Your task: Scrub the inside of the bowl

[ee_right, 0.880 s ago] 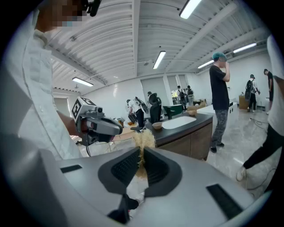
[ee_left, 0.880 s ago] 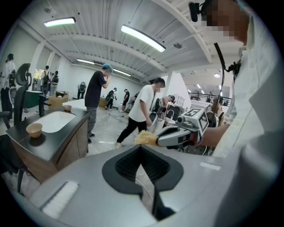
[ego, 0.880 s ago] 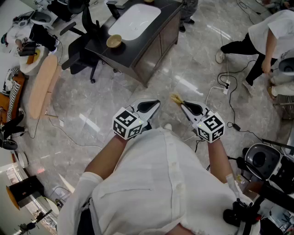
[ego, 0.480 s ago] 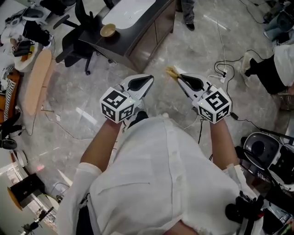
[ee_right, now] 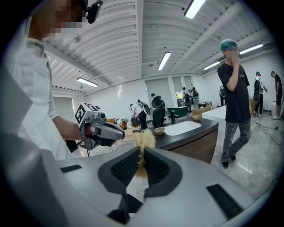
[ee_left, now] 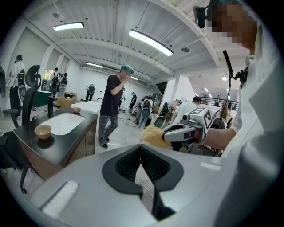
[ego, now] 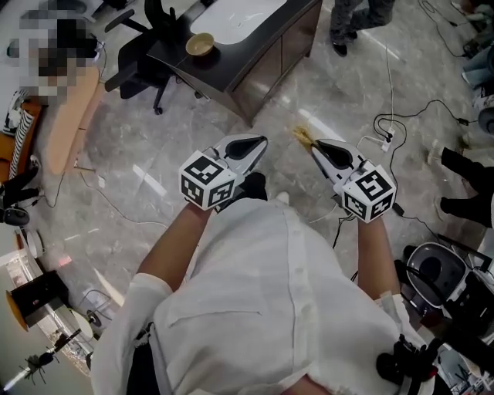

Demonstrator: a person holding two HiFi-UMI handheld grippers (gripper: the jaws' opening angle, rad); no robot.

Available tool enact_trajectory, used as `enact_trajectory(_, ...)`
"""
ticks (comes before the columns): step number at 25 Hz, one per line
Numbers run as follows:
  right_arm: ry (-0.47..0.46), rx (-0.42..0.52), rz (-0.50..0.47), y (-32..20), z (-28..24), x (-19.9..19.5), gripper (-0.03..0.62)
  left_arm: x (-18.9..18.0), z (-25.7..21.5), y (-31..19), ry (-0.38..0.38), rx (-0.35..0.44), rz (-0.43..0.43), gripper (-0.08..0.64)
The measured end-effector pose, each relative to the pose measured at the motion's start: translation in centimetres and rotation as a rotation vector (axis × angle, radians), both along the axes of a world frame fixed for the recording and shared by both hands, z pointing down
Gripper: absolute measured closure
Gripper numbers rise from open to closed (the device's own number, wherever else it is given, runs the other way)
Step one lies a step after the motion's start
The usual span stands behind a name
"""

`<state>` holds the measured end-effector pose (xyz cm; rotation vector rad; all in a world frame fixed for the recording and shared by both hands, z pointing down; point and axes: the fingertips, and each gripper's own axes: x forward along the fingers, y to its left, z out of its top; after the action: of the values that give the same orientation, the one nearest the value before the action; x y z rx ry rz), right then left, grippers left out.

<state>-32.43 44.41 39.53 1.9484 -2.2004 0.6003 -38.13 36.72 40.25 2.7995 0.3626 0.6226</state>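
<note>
A small wooden bowl (ego: 201, 44) stands on a dark counter (ego: 255, 58) beside a white sink basin (ego: 235, 17), far ahead across the floor. It also shows in the left gripper view as the bowl (ee_left: 43, 130) and in the right gripper view as the bowl (ee_right: 159, 131). My right gripper (ego: 315, 144) is shut on a straw-coloured scrubber (ego: 301, 136). That scrubber (ee_right: 143, 141) sticks out between its pads. My left gripper (ego: 261, 142) is shut with nothing in it, its jaws (ee_left: 141, 148) pressed together. Both are held in front of the person's torso, well short of the counter.
A black office chair (ego: 150, 46) stands left of the counter. A person (ee_left: 113, 106) stands at the counter's near end. Cables and a power strip (ego: 384, 141) lie on the marble floor to the right. A long wooden board (ego: 65, 116) is at the left, dark equipment (ego: 432, 270) at the lower right.
The head view has shifted, so the counter and bowl sit a little differently in frame. Both grippers keep their pose before the torso; the right one still holds the scrubber.
</note>
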Motion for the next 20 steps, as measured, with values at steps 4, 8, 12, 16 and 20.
enact_trajectory(4, -0.019, -0.019, 0.013, -2.0, 1.2, 1.7, 0.565, 1.9, 2.0, -3.0, -0.021, -0.036, -0.032, 0.554)
enact_trajectory(8, -0.019, -0.051, 0.025, -4.7, 2.0, 4.3, 0.565, 5.5, 3.3, -6.8, -0.019, -0.056, -0.040, 0.552)
enact_trajectory(12, -0.014, -0.093, 0.024, -8.5, 2.1, 8.3, 0.565, 10.8, 3.0, -11.8, 0.011, -0.069, -0.070, 0.551)
enact_trajectory(16, -0.004, -0.113, -0.008, -14.1, 2.2, 11.3, 0.565, 13.5, 2.9, -17.9, 0.016, -0.068, -0.147, 0.538)
enact_trajectory(20, 0.036, -0.111, -0.062, -20.8, 2.1, 13.7, 0.565, 14.3, 4.0, -25.3, -0.010, -0.061, -0.265, 0.518)
